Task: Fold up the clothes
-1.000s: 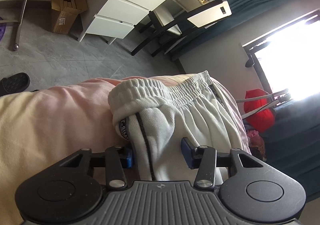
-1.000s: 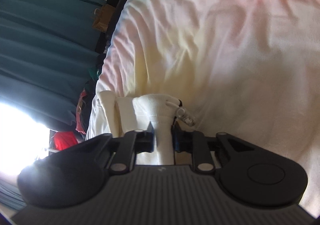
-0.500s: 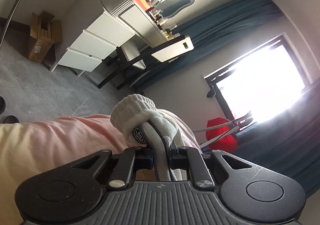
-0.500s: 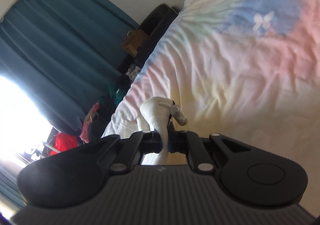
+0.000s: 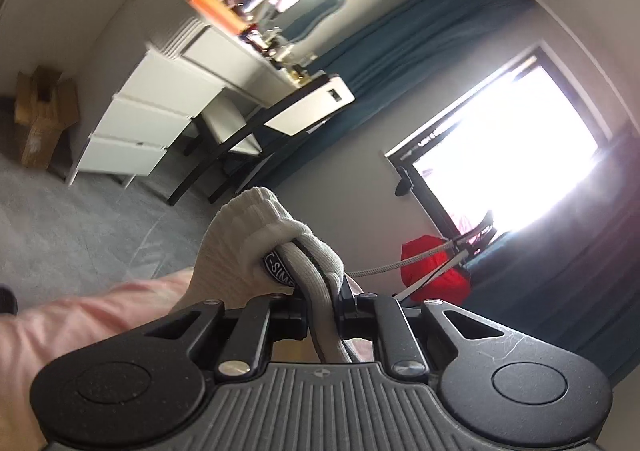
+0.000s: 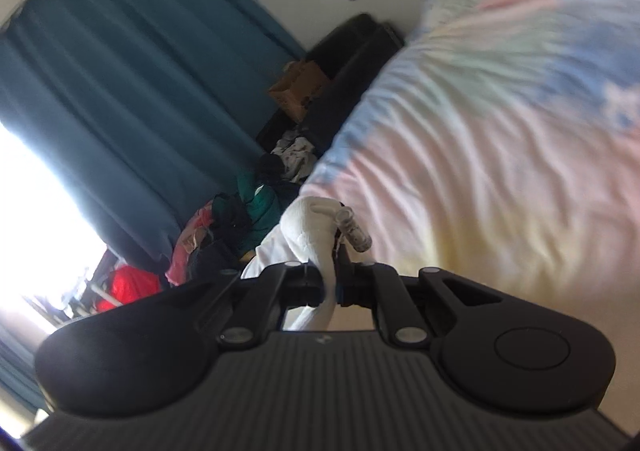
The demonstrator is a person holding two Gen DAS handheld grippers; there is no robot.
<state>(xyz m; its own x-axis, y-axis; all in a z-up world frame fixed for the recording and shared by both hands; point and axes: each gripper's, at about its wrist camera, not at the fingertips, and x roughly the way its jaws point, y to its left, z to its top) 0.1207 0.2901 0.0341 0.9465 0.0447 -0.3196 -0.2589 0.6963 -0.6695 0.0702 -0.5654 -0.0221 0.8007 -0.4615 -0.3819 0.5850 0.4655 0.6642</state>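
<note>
Your left gripper (image 5: 323, 305) is clamped almost fully closed on a bunched fold of the white shorts (image 5: 256, 247), pinching the ribbed waistband right where the dark side stripe and a round label meet. Your right gripper (image 6: 330, 285) is closed tight on another white bunch of the same shorts (image 6: 310, 227), with a clear cord stopper (image 6: 354, 229) poking out at about 1 o'clock from the pinch. In both views the cloth stands just above the fingers, so the shorts are up off the bed (image 6: 500, 171), held between your two hands.

Expect them to handle as soft, light, floppy knit: no stiffness, so whatever is not pinched will probably sag and swing. The thick elastic waistband is your safest hold, since it bunches firmly and resists slipping; the thin leg fabric would likely slide out more easily. Keep the two grips at opposite ends of the waistband so the cloth can hang flat.

Most of the shorts is hidden below the gripper bodies, at 6 o'clock in both views, so you cannot tell whether the legs hang straight or twisted. Both pictures are blurred, the label is cut off and unreadable, and the window (image 5: 504, 155) at 2 o'clock is washed out.
</note>
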